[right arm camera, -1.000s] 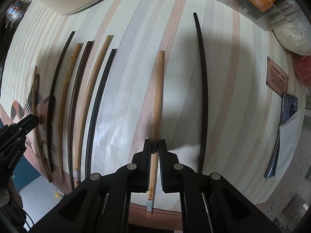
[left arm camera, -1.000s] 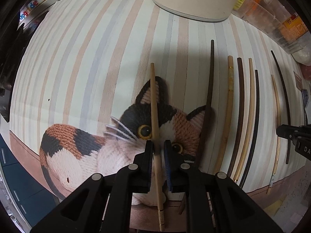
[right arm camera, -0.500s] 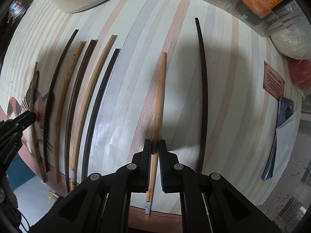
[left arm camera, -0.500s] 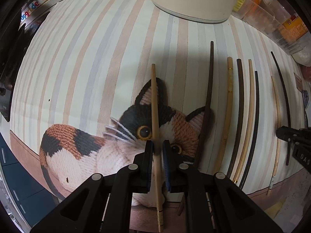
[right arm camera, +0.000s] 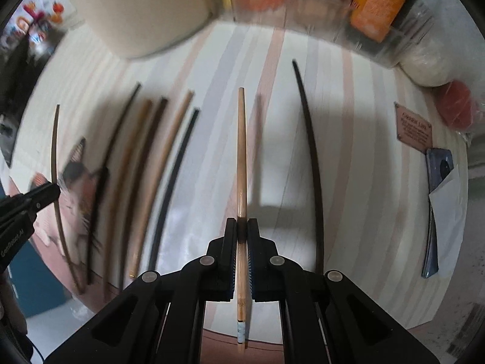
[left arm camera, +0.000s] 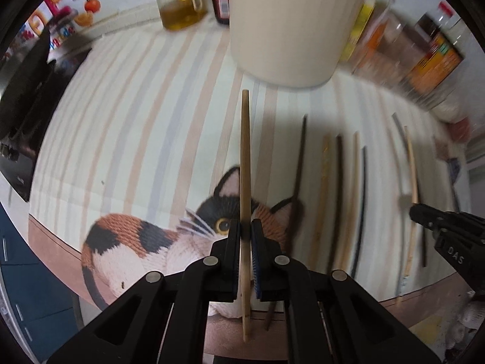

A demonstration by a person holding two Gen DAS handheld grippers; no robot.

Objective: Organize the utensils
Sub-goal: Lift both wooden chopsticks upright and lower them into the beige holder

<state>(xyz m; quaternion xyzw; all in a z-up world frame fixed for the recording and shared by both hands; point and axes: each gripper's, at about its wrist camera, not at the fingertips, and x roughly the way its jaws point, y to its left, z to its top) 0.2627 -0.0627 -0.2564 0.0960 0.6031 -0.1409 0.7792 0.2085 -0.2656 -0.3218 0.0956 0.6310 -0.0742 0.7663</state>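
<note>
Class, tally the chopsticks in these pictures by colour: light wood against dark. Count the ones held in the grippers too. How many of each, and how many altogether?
Light wood chopsticks: 4
Dark chopsticks: 4
Total: 8

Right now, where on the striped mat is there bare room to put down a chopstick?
The striped mat is bare left of the cat picture and up to the oil jar. A narrower bare lane lies between the black chopstick and the long dark chopstick. It is crowded in the row of five chopsticks beside the cat.
</note>
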